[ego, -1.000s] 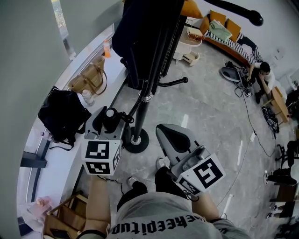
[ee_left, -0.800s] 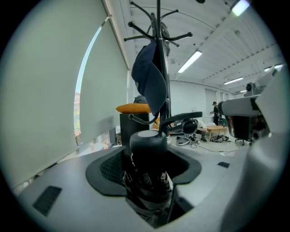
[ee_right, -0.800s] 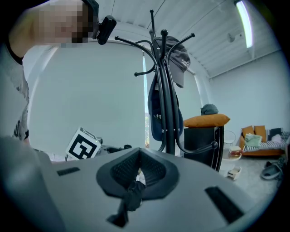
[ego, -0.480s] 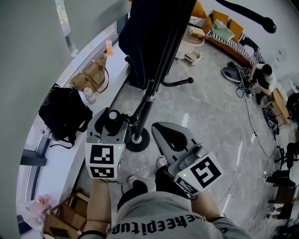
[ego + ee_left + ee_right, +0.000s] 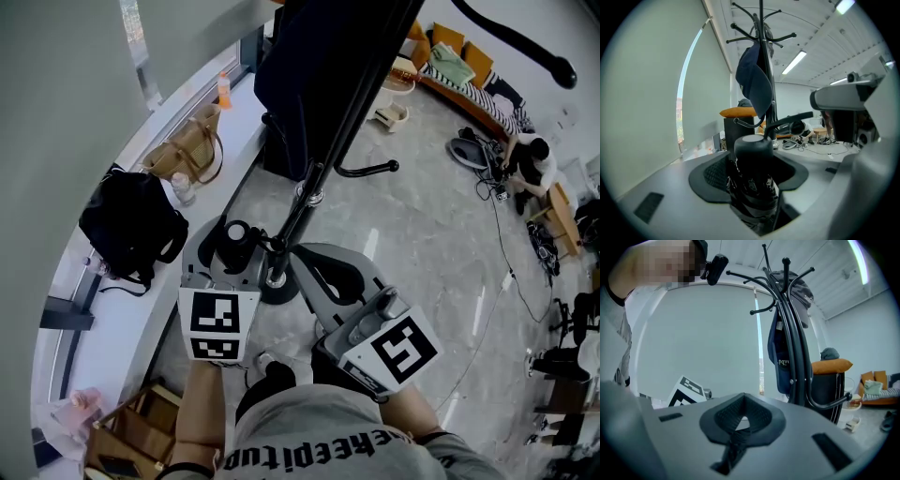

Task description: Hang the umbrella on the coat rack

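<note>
From the head view, I am standing right at the coat rack (image 5: pixel 323 159), with its round base (image 5: pixel 272 281) just beyond both tools. My left tongs (image 5: pixel 230 248) are clamped on the folded umbrella (image 5: pixel 234 234), whose black rounded end pokes up out of them. My right tongs (image 5: pixel 328 277) sit just beside, on the other side of the pole. The pick-up looks done and the hanging does not — the umbrella is low down near the foot of the rack, not on any hook.

In the left gripper view, the left tongs (image 5: pixel 754 187) are closed snugly round the umbrella's (image 5: pixel 752 168) black wrapped body, which stands upright between the pads with its cap end toward the camera's far side. The coat rack (image 5: pixel 761 28) rises beyond it, hooks spread well above, and a dark cap (image 5: pixel 754 79) hangs from one of them. By my judgement, the umbrella has to go up a long way before its strap or handle can reach a free hook; I cannot make out a strap here.

In the right gripper view, the right tongs (image 5: pixel 740 420) are drawn together with only a small gap showing light between the pads, and they hold nothing. The rack (image 5: pixel 790 333) stands off to the right — several hooks up top look free.
</note>
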`<state>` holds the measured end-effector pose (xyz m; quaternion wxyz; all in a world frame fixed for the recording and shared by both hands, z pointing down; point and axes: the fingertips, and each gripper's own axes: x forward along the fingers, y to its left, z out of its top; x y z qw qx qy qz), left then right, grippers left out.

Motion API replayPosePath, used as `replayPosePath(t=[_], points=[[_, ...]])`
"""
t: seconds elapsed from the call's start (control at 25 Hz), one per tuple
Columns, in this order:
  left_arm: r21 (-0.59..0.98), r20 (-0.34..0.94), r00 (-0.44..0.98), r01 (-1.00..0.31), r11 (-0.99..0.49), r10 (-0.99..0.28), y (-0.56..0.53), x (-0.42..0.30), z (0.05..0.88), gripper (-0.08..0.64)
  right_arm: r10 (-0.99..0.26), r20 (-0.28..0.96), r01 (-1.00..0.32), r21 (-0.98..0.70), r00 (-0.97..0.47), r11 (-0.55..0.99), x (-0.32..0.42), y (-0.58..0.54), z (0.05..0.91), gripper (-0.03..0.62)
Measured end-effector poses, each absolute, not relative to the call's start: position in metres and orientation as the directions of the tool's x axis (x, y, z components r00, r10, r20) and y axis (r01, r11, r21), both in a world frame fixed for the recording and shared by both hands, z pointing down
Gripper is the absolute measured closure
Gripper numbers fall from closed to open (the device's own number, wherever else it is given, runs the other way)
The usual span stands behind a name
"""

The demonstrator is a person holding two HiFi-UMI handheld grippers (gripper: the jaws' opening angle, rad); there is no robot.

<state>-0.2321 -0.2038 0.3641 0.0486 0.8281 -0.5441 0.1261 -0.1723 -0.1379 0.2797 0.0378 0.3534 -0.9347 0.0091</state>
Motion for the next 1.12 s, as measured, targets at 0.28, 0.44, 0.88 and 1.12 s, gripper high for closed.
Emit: replayPosePath(t=[0.28, 0.44, 0.88, 1.12], points=[[-0.065, 0.256, 0.382, -0.91, -0.41, -0.888, -0.207, -0.229, 0.362, 0.302, -0.665, 0.119, -0.666, 0.037, -0.738, 0.745, -0.183, -0.146, 0.287, 0.581], [-0.058, 0.257, 0.387, -0.909, -0.414, -0.886, -0.208, -0.228, 0.363, 0.302, -0.668, 0.149, -0.672, 0.034, -0.729, 0.74, -0.183, -0.15, 0.297, 0.581], [-0.051, 0.283, 0.397, -0.903, -0.427, -0.873, -0.211, -0.226, 0.374, 0.302, -0.669, 0.151, -0.674, 0.024, -0.728, 0.739, -0.182, -0.152, 0.299, 0.581], [-0.044, 0.294, 0.407, -0.898, -0.437, -0.865, -0.213, -0.222, 0.38, 0.302, -0.671, 0.155, -0.678, 0.016, -0.725, 0.735, -0.178, -0.152, 0.302, 0.581]])
